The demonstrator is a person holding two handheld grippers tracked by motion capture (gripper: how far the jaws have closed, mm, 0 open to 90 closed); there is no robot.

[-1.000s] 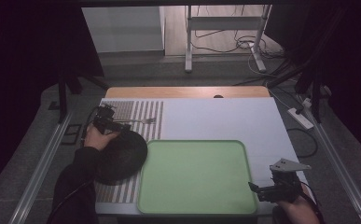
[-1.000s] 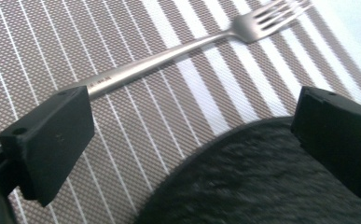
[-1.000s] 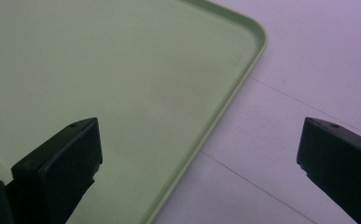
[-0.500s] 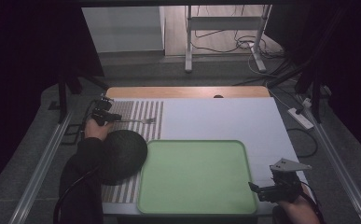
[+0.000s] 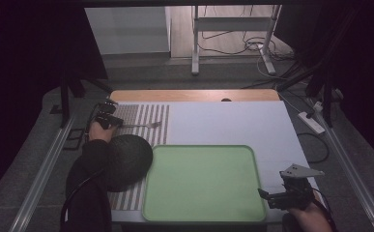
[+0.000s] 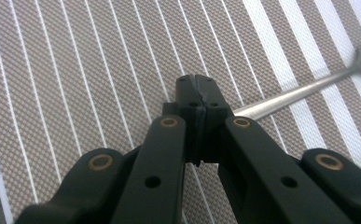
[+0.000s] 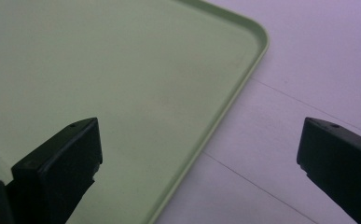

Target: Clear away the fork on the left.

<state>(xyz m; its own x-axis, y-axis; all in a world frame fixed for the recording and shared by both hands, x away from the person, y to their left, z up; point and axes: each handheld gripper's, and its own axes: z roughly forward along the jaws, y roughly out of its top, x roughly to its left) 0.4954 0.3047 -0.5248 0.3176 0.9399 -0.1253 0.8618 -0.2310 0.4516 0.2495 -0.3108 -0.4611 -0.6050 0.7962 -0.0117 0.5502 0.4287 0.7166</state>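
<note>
A metal utensil (image 5: 143, 125) (image 6: 304, 86) lies on the striped placemat (image 5: 146, 113) at the table's far left. My left gripper (image 5: 111, 119) (image 6: 197, 81) is at its handle end, jaws pressed together, and the handle runs out from between them to the right. A dark round plate (image 5: 129, 159) sits on the mat nearer the person, partly under the left forearm. The green tray (image 5: 204, 183) (image 7: 122, 84) lies front and centre, with nothing on it. My right gripper (image 5: 283, 193) (image 7: 197, 154) hovers open over the tray's near right corner, holding nothing.
A pale cloth (image 5: 228, 123) (image 7: 318, 70) covers the table to the right of the mat. The wooden table edge (image 5: 194, 95) runs along the back. A power strip (image 5: 311, 122) and cables lie on the floor to the right.
The left hand moved from the plate's edge back to the utensil's handle, and the gripper now sits shut on it. The right gripper stayed still.
</note>
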